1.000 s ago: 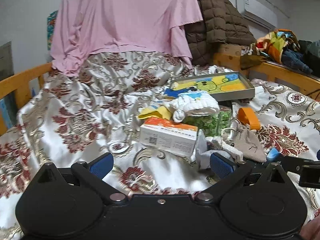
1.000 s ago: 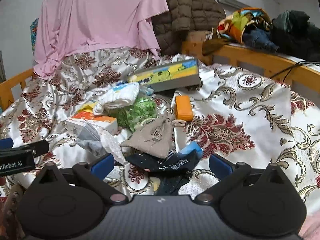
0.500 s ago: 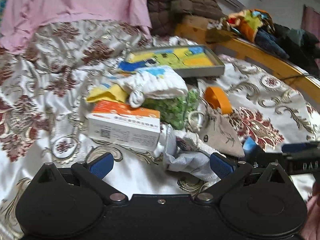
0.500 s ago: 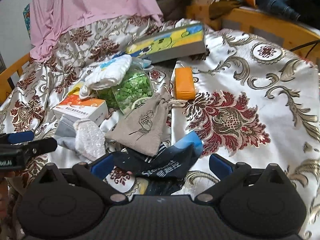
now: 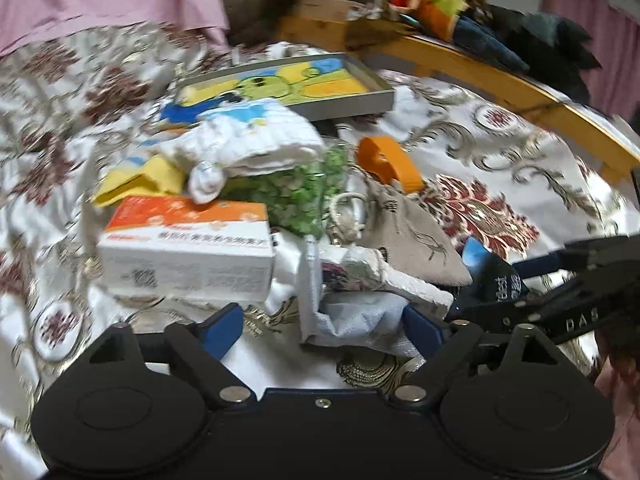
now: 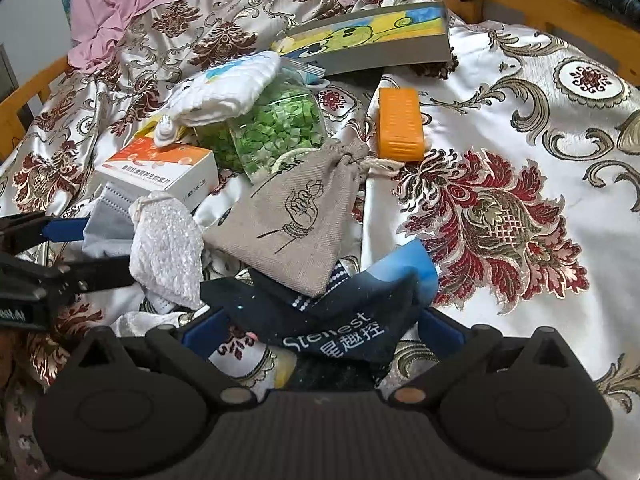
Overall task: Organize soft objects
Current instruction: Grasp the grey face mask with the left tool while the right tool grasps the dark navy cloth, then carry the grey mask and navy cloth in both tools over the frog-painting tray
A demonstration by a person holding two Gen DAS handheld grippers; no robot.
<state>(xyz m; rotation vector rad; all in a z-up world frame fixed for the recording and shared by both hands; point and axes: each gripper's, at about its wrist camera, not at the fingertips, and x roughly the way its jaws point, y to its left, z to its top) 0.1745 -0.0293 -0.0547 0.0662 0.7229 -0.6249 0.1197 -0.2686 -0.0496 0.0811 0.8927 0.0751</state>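
Observation:
A pile of small things lies on the patterned satin bedspread (image 6: 520, 128). In the left wrist view my left gripper (image 5: 322, 330) is low over a pale grey mask-like cloth (image 5: 360, 318). Its jaws are closing with that cloth between them, and the pads are not pressing on it. In the right wrist view my right gripper (image 6: 320, 332) stands open around a navy sock with white lettering (image 6: 340, 320). A beige drawstring pouch (image 6: 296, 220) lies partly on the sock. A white bubbly cloth (image 6: 166, 248) lies left of the pouch, beside my left gripper (image 6: 108, 250).
Behind the pouch lie a bag of green pieces (image 6: 276, 132), a white knitted item (image 6: 228, 84), a white-and-orange carton (image 6: 160, 168), an orange case (image 6: 400, 124) and a flat picture box (image 6: 372, 40). A wooden rail (image 5: 500, 84) with clothes bounds the bed on the right.
Both grippers have come forward and down onto the pile. The grey cloth now sits between the left fingers, which stand narrower. The navy sock lies further inside the right fingers.

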